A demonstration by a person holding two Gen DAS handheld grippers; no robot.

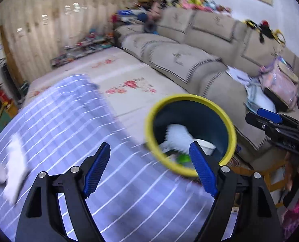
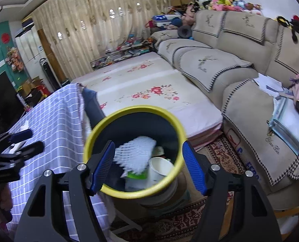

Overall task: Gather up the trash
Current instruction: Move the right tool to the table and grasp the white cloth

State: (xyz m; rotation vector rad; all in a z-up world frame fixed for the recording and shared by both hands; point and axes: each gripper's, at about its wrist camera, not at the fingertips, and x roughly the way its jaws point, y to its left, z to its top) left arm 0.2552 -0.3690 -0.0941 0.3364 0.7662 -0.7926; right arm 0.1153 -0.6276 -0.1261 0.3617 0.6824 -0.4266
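Left hand-held gripper (image 1: pixel 149 168) stands with its blue pads (image 1: pixel 97 169) well apart and nothing between them; it hangs over the near edge of the surface (image 1: pixel 72 125), which wears a lilac checked cloth, with the bin just beyond its right pad. The right hand-held gripper (image 2: pixel 148 165) is likewise spread wide and empty — its pads frame the mouth of the bin from above without touching the rim, as far as the fisheye lets me judge.

That bin (image 2: pixel 133 111), dark inside with a yellow rim, stands off the end of the surface, on the carpet beside the sofa (image 2: pixel 240 84). It already holds trash: a white foam net sleeve (image 2: pixel 137 151), blurred in both views and possibly in mid-fall, a white cup (image 2: pixel 159 167) and a green-and-white wrapper (image 2: pixel 136 176) beneath.

So part of the collecting looks done, but not all. White crumpled paper scraps (image 1: pixel 10 173) lie on the cloth at the left of the left wrist view, well apart from the bin and untouched by either tool. Those seem to be what is left — I would judge the next step to be a reach back across the surface for them with the left tool. Whether more litter lies elsewhere on the surface I cannot tell.
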